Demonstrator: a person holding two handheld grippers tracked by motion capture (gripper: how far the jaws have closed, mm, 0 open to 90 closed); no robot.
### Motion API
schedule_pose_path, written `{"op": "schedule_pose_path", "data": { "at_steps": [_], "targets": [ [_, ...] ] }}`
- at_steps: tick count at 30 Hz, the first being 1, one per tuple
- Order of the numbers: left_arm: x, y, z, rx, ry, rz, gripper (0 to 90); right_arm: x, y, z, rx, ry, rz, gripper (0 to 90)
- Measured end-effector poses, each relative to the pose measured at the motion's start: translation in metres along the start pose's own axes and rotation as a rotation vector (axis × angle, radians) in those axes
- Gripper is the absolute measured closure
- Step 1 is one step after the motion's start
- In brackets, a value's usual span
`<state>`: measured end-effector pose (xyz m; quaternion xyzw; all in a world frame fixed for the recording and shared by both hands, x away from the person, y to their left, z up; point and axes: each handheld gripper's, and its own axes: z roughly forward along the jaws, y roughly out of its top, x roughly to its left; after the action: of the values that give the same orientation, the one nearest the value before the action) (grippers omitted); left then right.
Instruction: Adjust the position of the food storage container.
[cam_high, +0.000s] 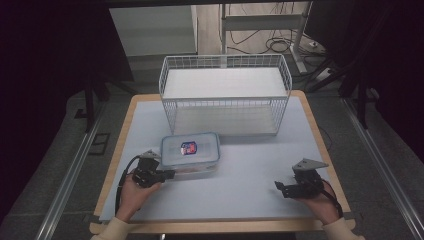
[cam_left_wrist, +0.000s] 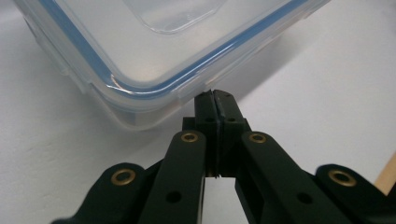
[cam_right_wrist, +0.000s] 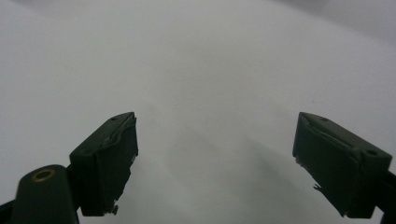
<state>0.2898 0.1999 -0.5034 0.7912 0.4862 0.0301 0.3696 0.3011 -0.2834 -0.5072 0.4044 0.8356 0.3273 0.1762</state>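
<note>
Left gripper (cam_left_wrist: 215, 94): jaws pressed flat together with nothing between them, tips touching the near corner of the container (cam_high: 190, 154) just under its lid rim — a pose that looks meant for nudging or prying at the lid edge, not for lifting.
Right gripper (cam_right_wrist: 215, 163): jaws spread wide and empty, hanging over bare table covering (cam_high: 250, 185) well apart from the container — probably parked out of the way while the other hand works.
Container position: left of centre on the table, just in front of the wire basket (cam_high: 225, 95) and not inside it; it sits flat.
Basket: white wire, open top, at the far side — likely the destination, though that is a guess.
Container look: clear rectangular plastic box with rounded corners, a translucent lid edged by a blue seal, snap flaps along the sides, a small red-and-blue label on top.
Contents: too hazy to make out through the wall.
</note>
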Motion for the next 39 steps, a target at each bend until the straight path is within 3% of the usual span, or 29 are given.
{"op": "schedule_pose_path", "data": {
  "at_steps": [5, 7, 11, 13, 16, 21, 26, 29, 31, 34, 36, 39],
  "targets": [
    [-0.003, -0.005, -0.015, -0.030, -0.006, 0.006, 89.7, -0.001, 0.000, -0.001, -0.003, -0.002, -0.002, 13.8],
    [0.000, -0.006, -0.032, -0.079, 0.000, -0.016, 89.7, -0.001, 0.000, -0.001, -0.005, -0.002, 0.001, 13.8],
    [0.015, -0.003, -0.051, -0.135, 0.040, -0.057, 89.7, -0.001, 0.000, -0.002, -0.006, -0.003, 0.000, 13.8],
    [0.018, -0.003, -0.053, -0.140, 0.048, -0.062, 89.7, -0.001, 0.000, -0.001, -0.005, -0.003, 0.000, 13.8],
    [0.034, 0.000, -0.058, -0.153, 0.079, -0.090, 89.7, -0.001, 0.000, -0.001, -0.002, -0.002, 0.001, 13.8],
    [0.055, 0.010, -0.054, -0.155, 0.094, -0.135, 89.7, -0.001, 0.000, 0.000, -0.001, -0.002, 0.003, 13.8],
    [0.070, 0.026, -0.036, -0.105, 0.111, -0.149, 89.7, -0.001, 0.000, 0.000, 0.002, -0.003, 0.007, 13.8],
    [0.078, 0.035, -0.025, -0.079, 0.099, -0.163, 89.7, -0.002, 0.000, 0.000, 0.006, -0.004, 0.009, 13.8],
    [0.081, 0.040, -0.017, -0.061, 0.104, -0.168, 89.7, -0.002, 0.000, 0.000, 0.007, -0.005, 0.011, 13.8],
    [0.084, 0.044, -0.009, -0.067, 0.053, -0.175, 89.7, -0.002, -0.001, 0.000, 0.009, -0.005, 0.009, 13.8],
    [0.083, 0.046, -0.007, -0.074, 0.069, -0.175, 89.7, -0.003, -0.001, 0.000, 0.009, -0.006, 0.009, 13.8],
    [0.084, 0.048, -0.007, -0.086, 0.061, -0.179, 89.8, -0.003, -0.001, 0.001, 0.009, -0.007, 0.010, 13.8]
  ]
}}
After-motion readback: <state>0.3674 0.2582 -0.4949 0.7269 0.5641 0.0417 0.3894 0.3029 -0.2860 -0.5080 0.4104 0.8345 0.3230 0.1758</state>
